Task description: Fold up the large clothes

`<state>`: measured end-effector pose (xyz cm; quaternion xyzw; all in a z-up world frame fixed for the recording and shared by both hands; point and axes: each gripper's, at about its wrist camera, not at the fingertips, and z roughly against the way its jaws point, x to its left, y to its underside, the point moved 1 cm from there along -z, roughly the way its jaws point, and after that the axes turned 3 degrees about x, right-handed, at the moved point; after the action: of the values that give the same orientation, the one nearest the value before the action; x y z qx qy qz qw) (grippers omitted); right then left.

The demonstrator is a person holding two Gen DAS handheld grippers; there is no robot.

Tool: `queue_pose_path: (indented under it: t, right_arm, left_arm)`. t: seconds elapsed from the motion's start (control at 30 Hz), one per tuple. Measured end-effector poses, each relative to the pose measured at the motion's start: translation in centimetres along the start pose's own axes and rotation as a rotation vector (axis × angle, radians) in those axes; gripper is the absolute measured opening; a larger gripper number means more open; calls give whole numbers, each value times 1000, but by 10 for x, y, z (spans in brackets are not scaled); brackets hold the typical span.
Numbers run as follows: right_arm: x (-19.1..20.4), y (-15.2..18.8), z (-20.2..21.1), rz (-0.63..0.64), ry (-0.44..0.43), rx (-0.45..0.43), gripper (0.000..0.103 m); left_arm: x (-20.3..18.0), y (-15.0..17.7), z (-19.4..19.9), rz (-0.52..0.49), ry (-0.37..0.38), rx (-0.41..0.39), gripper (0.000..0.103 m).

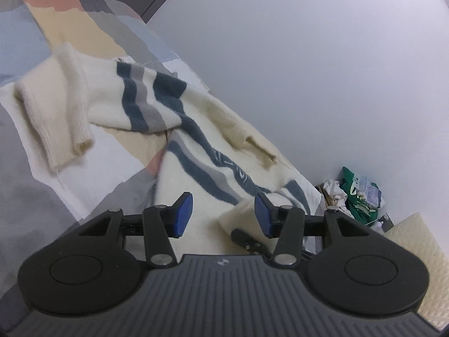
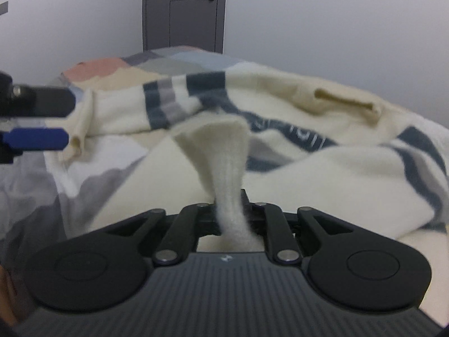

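A cream sweater with dark blue and grey stripes lies rumpled on a patchwork bedspread. One sleeve lies folded over at the left. My left gripper is open and empty, just above the sweater's near part. My right gripper is shut on a ribbed cream edge of the sweater and lifts it off the bed. The right gripper also shows in the left wrist view, low under the lifted edge. The left gripper's fingers show at the left edge of the right wrist view.
The bed runs along a white wall. A pile of green and white clothes lies in the corner on the floor. A cream quilted surface is at the lower right. A grey door stands behind the bed.
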<state>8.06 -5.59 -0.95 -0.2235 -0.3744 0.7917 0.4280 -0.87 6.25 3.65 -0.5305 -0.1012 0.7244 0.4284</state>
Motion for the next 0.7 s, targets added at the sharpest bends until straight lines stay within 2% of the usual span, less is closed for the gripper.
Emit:
queue_pose_path:
  t: [0.03, 0.07, 0.1, 0.13, 0.33, 0.4, 0.5, 0.7]
  right_arm:
    - [-1, 1, 0, -6, -16, 18, 25]
    - [-7, 4, 1, -16, -45, 39, 41]
    - [-9, 5, 2, -24, -73, 57, 52]
    - [-10, 9, 2, -24, -86, 66, 55]
    - [-15, 17, 23, 2, -165, 135, 56]
    - [-21, 19, 36, 13, -212, 135, 56]
    - [-39, 22, 56, -36, -260, 115, 56]
    - [-90, 30, 55, -231, -153, 33, 56]
  left_arm:
    - [-2, 1, 0, -5, -5, -1, 55]
    - [-3, 1, 0, -12, -6, -2, 55]
    - [-6, 2, -1, -24, -5, -2, 55]
    - [-8, 3, -2, -37, -5, -1, 55]
    - [-29, 12, -14, -159, -12, 24, 55]
    - [-37, 15, -22, -181, -15, 32, 55]
    - [-49, 21, -41, -231, -34, 65, 55]
    - [-64, 41, -78, -344, -96, 143, 55]
